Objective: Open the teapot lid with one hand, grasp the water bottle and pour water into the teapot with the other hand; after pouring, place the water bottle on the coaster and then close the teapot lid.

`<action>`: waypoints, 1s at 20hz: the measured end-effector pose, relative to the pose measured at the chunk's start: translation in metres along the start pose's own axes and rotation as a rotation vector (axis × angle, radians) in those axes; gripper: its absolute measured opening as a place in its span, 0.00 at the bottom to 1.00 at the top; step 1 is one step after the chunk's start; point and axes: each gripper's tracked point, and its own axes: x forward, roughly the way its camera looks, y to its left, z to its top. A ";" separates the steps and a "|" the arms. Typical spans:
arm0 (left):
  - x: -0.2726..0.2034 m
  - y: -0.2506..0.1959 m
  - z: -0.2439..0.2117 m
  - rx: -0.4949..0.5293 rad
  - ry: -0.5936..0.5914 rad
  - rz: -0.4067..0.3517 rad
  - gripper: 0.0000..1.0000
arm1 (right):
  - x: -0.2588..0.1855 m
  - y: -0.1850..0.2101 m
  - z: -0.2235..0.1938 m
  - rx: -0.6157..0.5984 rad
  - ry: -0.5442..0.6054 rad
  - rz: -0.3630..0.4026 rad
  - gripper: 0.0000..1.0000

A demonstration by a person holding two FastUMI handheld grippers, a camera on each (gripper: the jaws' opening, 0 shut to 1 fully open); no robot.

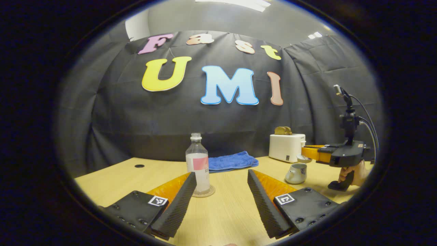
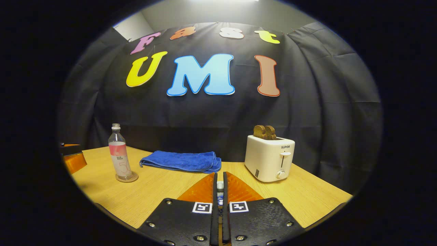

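At 12 o'clock beyond my wide-spread left fingers (image 1: 177,205), water bottle (image 1: 198,164) stands on coaster (image 1: 205,193); right fingers (image 2: 202,191) pinch teapot lid (image 1: 304,158) above teapot (image 1: 296,173), keeping mouth clear.

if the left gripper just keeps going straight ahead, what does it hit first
Probably nothing soon: between the open left gripper's fingers lies bare table, then the blue towel. The water bottle stands just off its left finger, though depth is unclear.

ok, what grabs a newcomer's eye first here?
The water bottle stands upright on its coaster just beyond the open left tongs. To its right, the right tongs hold the lid above the open teapot, with a toaster behind.
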 end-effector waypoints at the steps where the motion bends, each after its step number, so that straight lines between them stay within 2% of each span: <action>1: 0.001 0.004 -0.003 -0.006 0.006 0.007 1.00 | 0.005 -0.001 -0.005 -0.004 0.018 -0.011 0.05; 5: 0.004 0.003 -0.012 -0.034 0.013 0.004 1.00 | 0.022 -0.002 -0.025 -0.029 0.069 -0.047 0.04; 10: 0.006 -0.004 -0.018 -0.037 0.039 -0.020 1.00 | 0.025 -0.003 -0.035 -0.019 0.100 -0.047 0.04; 12: 0.007 -0.004 -0.019 -0.025 0.038 -0.011 1.00 | 0.020 -0.003 -0.029 0.009 0.082 -0.045 0.17; 14: 0.004 -0.002 -0.022 -0.026 0.043 -0.001 1.00 | 0.009 -0.017 -0.004 0.015 0.027 -0.094 0.49; 15: 0.003 0.001 -0.024 -0.028 0.045 0.009 1.00 | 0.001 -0.021 0.010 0.030 -0.012 -0.102 0.59; 16: 0.002 0.003 -0.024 -0.028 0.047 0.021 1.00 | -0.005 -0.021 0.020 0.041 -0.039 -0.107 0.60; 18: -0.005 0.006 -0.018 -0.023 0.038 0.047 1.00 | -0.029 -0.025 0.031 0.038 -0.042 -0.123 0.73; 20: -0.016 -0.001 -0.009 -0.032 0.016 0.051 1.00 | -0.055 -0.015 0.031 0.069 -0.036 -0.107 0.76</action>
